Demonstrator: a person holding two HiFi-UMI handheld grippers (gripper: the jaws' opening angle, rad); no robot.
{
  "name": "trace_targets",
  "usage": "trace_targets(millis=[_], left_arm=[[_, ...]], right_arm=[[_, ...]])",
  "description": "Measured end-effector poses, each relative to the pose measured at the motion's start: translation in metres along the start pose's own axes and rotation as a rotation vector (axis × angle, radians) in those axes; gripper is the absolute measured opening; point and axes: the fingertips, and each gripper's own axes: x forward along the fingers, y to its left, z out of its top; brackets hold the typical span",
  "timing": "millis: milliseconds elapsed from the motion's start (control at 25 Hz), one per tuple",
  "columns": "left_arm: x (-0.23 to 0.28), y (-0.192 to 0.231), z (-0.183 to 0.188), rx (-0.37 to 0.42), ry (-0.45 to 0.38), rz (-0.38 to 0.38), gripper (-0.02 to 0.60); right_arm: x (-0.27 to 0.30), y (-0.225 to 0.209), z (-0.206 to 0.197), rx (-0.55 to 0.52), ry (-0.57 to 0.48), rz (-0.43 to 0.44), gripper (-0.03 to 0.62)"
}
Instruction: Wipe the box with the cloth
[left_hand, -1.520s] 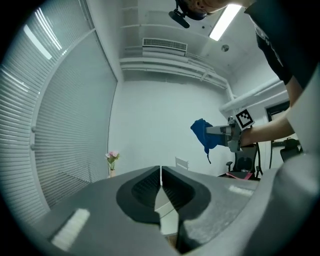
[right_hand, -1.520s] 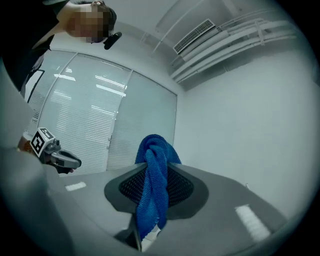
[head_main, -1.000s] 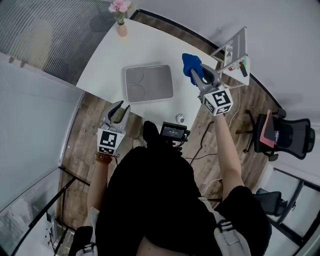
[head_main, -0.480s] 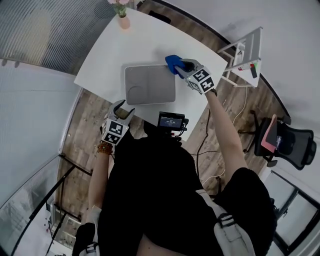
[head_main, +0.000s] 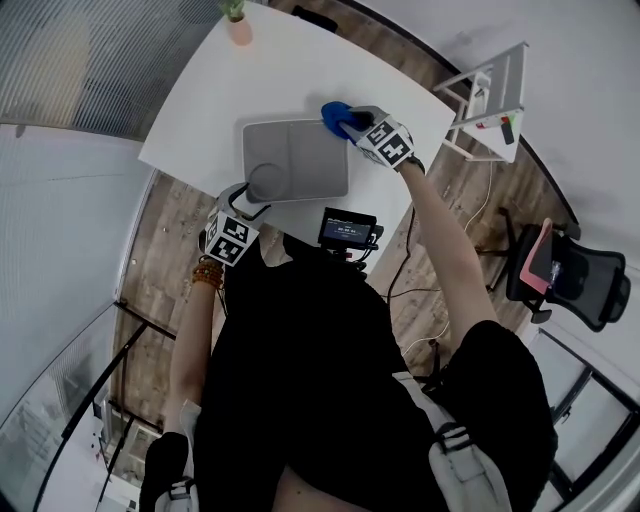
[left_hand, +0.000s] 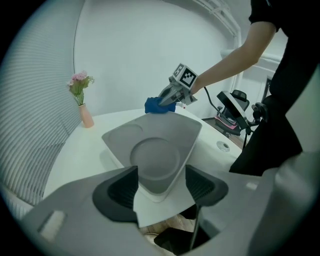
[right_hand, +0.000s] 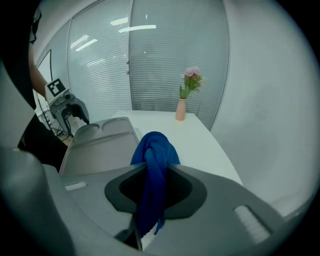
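A flat grey box (head_main: 295, 160) with round hollows in its top lies on the white table (head_main: 200, 100). My right gripper (head_main: 348, 121) is shut on a blue cloth (head_main: 335, 114), which sits at the box's far right corner. In the right gripper view the cloth (right_hand: 155, 150) hangs bunched between the jaws, with the box (right_hand: 100, 145) just left of it. My left gripper (head_main: 251, 192) is at the box's near left corner. Its jaws are opening, and the left gripper (left_hand: 161, 175) has that corner of the box (left_hand: 155, 145) between its pads with gaps on both sides.
A pink vase of flowers (head_main: 238, 25) stands at the table's far end. A small camera unit (head_main: 348, 230) hangs at the person's chest over the near table edge. A white rack (head_main: 490, 90) and an office chair (head_main: 570, 280) stand to the right on the wooden floor.
Both grippers came down to the table. The right one carried the cloth to the box's far right corner. The left one moved up to the near corner and spread its jaws.
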Motion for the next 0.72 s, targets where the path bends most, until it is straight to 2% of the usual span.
trace_targets(millis=[320, 480, 720], left_arm=[[-0.002, 0.001, -0.003, 0.029, 0.030, 0.066, 0.404], [-0.002, 0.009, -0.005, -0.008, 0.010, 0.111, 0.391], [0.001, 0.011, -0.006, -0.026, 0.006, 0.132, 0.394]], right_arm=[[-0.002, 0.025, 0.005, -0.202, 0.024, 0.047, 0.095], [-0.001, 0.039, 0.004, -0.214, 0.011, 0.080, 0.094], [-0.002, 0.057, -0.007, -0.187, 0.014, 0.125, 0.094]])
